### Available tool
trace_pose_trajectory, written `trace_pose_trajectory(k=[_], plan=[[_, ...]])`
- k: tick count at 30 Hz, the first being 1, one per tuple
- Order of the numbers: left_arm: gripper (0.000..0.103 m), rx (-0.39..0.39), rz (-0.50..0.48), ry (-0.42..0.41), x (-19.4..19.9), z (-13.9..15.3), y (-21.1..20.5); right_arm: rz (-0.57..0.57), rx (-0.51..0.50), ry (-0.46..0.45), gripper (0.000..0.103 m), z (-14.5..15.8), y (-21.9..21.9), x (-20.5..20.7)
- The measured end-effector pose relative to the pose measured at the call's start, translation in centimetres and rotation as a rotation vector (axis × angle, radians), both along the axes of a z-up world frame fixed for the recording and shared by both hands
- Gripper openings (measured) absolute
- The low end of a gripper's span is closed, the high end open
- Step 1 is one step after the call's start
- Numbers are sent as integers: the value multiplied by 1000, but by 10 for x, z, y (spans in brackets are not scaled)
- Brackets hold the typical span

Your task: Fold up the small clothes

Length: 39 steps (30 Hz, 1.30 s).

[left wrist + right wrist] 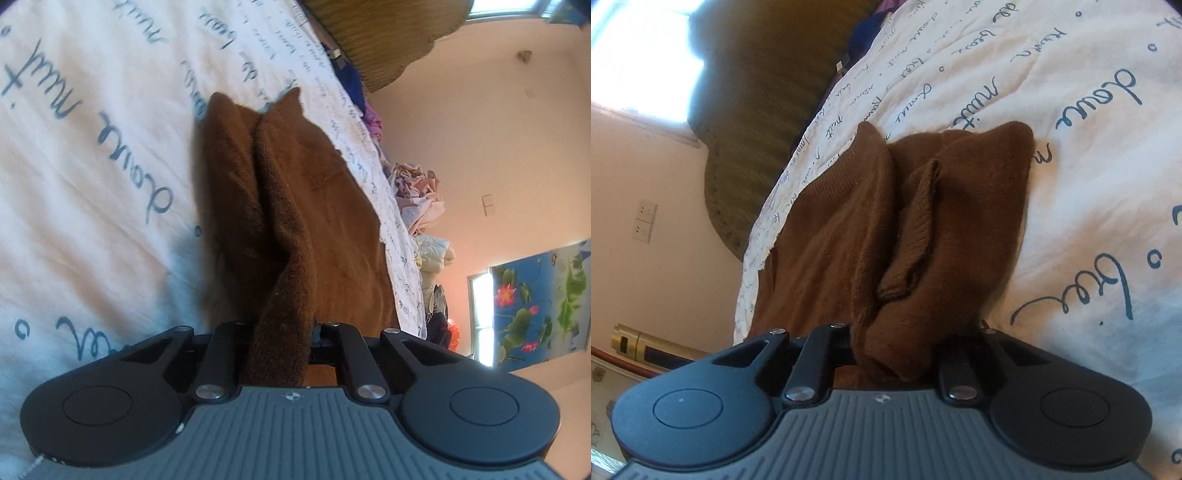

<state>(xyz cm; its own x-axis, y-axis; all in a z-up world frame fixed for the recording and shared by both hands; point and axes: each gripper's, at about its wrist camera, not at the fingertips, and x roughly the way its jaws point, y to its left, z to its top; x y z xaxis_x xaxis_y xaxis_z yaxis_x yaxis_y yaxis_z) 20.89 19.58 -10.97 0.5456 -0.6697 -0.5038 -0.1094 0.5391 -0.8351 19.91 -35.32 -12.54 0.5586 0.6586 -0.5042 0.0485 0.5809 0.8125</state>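
Note:
A brown knit garment (295,206) lies on a white bedspread with blue handwriting print (92,155). My left gripper (282,343) is shut on a bunched edge of the garment, which drapes over its black linkage and hides the fingertips. In the right wrist view the same brown garment (849,229) stretches away over the bedspread (1089,184), with a ribbed cuff (919,229) folded on top. My right gripper (897,350) is shut on another bunched edge, and cloth covers its fingertips too.
A pile of crumpled pale clothes (421,199) and other garments lie along the far edge of the bed. A woven headboard (757,122) stands at the bed's end. A peach wall with sockets (644,221) and a bright window (639,55) lie beyond.

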Motion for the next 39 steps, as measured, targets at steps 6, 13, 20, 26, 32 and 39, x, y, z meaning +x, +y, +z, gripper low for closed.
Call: trace_pose_trajectory(k=[6,13,20,26,32,39], plan=[[11,-25,2,-57,-8,38,5,33,-107,-107,13,54,11,-8],[11,5,-16,-64,-33,65,3,87,-155,-178,13,97,14,-36],[11,0,-30,-21,-100,50,6,119,-145,-162,13,86,0,-97],[11,9,1,32,-165,21,19,119,-173,-132,14,53,-13,-160],[25,47,98,87,-196,4,56,77,-124,-98,77,23,-32,-169],[80,174,91,-73,-213,85,57,-35,-34,-104,84,20,-64,-139]])
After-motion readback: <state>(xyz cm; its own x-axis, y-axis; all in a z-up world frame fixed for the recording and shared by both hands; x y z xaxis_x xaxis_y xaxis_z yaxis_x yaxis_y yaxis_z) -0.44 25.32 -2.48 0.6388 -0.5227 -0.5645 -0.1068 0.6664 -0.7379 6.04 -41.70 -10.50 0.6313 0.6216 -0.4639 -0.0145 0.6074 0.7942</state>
